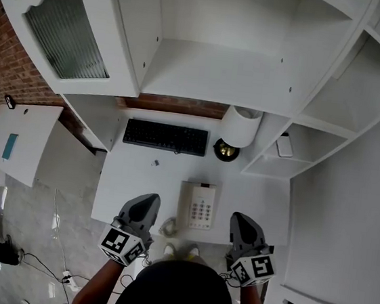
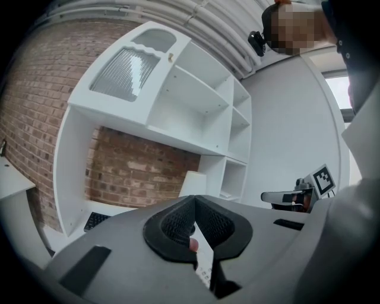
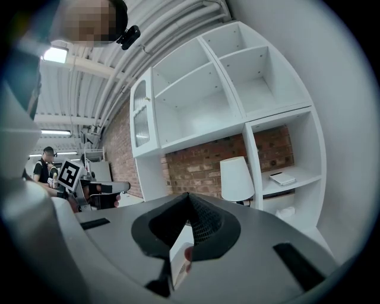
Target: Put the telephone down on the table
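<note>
Nearest, the left gripper and right gripper hover at the near edge of the surface, each pair of fingers pressed together on nothing. The telephone lies flat between them, at three o'clock from the left one. Its coiled cord curls just beside the left gripper. A careless sweep there would likely snag it and drag the set off, since smooth plastic should slide easily on the glossy white top. The set is a cream, boxy slab with a grid of keys. Farther off, at eleven o'clock, lies a flat black keyboard. At one o'clock stands a lamp with a matte white shade.
</note>
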Motion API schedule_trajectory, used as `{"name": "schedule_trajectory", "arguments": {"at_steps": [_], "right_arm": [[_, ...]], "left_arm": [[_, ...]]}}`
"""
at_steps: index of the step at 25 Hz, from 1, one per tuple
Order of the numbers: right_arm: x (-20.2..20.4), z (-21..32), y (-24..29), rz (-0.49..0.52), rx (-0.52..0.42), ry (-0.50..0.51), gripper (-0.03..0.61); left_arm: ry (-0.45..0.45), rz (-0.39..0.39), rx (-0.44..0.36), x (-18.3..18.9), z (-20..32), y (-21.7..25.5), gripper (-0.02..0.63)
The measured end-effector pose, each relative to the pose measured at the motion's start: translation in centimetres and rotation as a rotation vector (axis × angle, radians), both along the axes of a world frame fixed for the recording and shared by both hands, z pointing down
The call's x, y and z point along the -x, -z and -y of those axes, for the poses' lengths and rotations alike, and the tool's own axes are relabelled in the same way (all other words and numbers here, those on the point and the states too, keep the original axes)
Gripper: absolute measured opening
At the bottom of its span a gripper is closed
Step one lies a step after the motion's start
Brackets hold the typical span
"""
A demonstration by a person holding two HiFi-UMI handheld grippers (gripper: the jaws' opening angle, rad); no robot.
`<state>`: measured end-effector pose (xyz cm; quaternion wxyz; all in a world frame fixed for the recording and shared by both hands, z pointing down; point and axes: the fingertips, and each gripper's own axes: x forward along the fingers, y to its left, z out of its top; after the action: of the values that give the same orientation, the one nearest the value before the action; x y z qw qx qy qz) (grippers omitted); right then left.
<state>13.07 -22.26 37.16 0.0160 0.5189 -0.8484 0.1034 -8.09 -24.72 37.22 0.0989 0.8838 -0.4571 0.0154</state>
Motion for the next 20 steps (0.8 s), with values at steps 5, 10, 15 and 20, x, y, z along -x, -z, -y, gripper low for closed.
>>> {"name": "schedule_trajectory", "arguments": {"at_steps": [5,10,15,20], "right_arm": [[-0.8,0.2,0.7,0.056,0.005,-0.024,-0.003],[-1.4,0.0,1.4,0.068,0.009,-0.036,-0.003],[-2.6,-0.1,1.6,0.082,0.013,-0.061,-0.003],[-3.4,-0.7,1.9,0.086,0.020,-0.072,-0.003]], "left_arm": [[0.001,-0.013,-0.003,-0.1,-0.1,0.5,0.017],[-0.030,-0.012,-0.005,-0.7,-0.5,0.3,0.017],[-0.021,-0.020,0.024,-1.0,-0.8,0.7,0.017],[-0.054,-0.029,-0.010,-2.1,-1.3,1.4,0.017]]}}
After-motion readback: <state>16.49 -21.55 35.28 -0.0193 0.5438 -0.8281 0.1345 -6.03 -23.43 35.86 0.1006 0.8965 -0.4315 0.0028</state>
